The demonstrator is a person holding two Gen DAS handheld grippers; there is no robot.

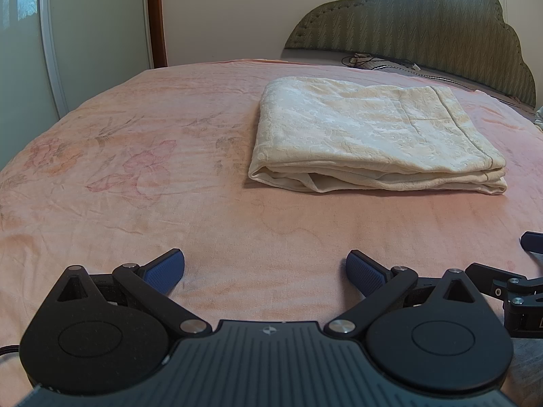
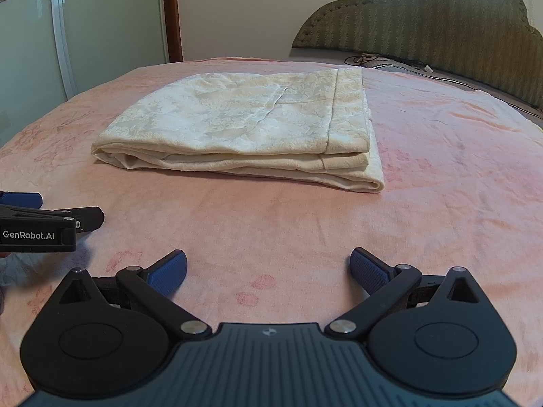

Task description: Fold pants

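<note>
Pink bed (image 1: pixel 169 169) carrying cream pants (image 1: pixel 370 139) folded in a stack, left claw (image 1: pixel 265 273) and right claw (image 2: pixel 268 273) both spread wide, empty, short of pants.

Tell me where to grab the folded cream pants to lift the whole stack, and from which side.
Grip the rounded fold at the near right corner of the pants, coming from the right with the right tongs. There the layers join in one closed edge; the near left end shows loose open layers that would probably separate.

Headboard (image 1: pixel 424 23) top cropped; cables (image 2: pixel 383 59) perhaps, too small.
</note>
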